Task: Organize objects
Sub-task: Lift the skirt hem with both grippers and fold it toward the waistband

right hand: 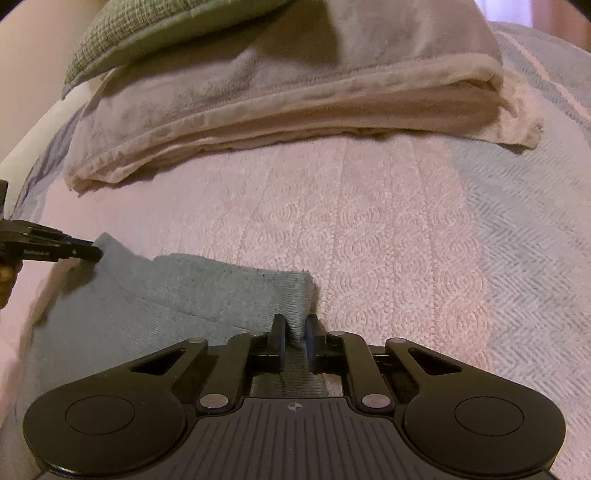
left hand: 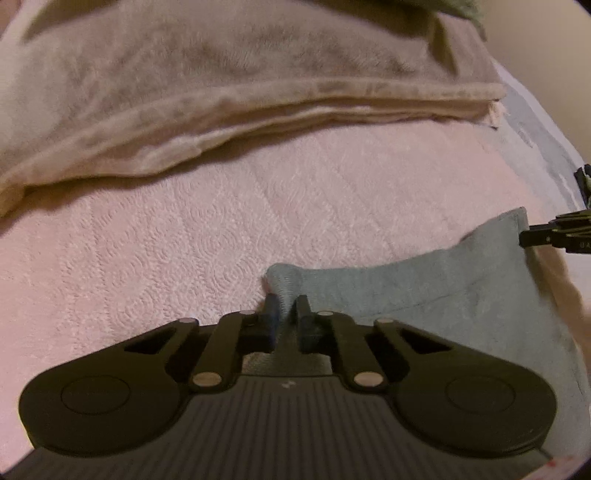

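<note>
A grey-blue towel [left hand: 443,291] hangs stretched between both grippers above a pink quilted bedspread [left hand: 184,240]. My left gripper [left hand: 287,306] is shut on the towel's left corner, the cloth pinched between its fingers. My right gripper [right hand: 294,326] is shut on the opposite corner of the same towel [right hand: 147,306]. In the left wrist view the right gripper [left hand: 524,238] enters from the right edge at the towel's far corner. In the right wrist view the left gripper [right hand: 94,253] comes in from the left, pinching the other corner.
A folded beige blanket [left hand: 221,81] lies across the bed behind the towel, also seen as the beige blanket [right hand: 295,92]. A green woven cushion [right hand: 147,33] rests on its far left. The bedspread [right hand: 406,229] has a blue-grey herringbone band on the right.
</note>
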The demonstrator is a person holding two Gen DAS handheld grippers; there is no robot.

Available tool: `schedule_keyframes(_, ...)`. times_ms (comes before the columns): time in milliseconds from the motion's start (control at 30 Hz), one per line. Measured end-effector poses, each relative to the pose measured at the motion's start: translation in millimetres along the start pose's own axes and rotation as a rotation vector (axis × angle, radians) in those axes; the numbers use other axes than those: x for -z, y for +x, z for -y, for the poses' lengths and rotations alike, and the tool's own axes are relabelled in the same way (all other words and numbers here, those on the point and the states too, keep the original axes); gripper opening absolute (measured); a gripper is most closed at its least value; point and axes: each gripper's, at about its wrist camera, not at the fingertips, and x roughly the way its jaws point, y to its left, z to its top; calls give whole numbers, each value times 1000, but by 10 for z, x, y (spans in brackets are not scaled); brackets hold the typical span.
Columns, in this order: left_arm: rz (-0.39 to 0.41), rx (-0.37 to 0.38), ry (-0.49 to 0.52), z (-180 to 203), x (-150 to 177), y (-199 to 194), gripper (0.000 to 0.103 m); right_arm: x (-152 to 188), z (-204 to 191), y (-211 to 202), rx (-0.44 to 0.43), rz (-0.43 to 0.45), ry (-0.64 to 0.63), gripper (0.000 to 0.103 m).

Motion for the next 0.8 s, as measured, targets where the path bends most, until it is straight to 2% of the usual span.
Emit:
schedule_keyframes(200, 129, 21, 133, 281, 171, -739, 5, 44, -209, -519, -12, 85, -39, 6)
schedule_keyframes(367, 212, 42, 233, 565, 638, -1578, 5, 314, -639, -1200, -36, 150, -118, 5)
schedule_keyframes(467, 247, 53, 277, 731, 1123, -2113, 5, 675, -1020, -1705, -23, 199, -201, 5)
schedule_keyframes(600, 271, 56, 302, 939, 1995, -2806, 5, 1346, -1575, -2389, 15, 254, -254, 5)
schedule_keyframes(700, 285, 62, 318, 1203, 2774, -3300, 5, 1984, -2014, -2837, 56, 269, -307, 5)
schedule_keyframes(800, 265, 79, 343, 1406, 3526, -3639, 5, 2718, -2421, -3167, 78, 252, -328, 5)
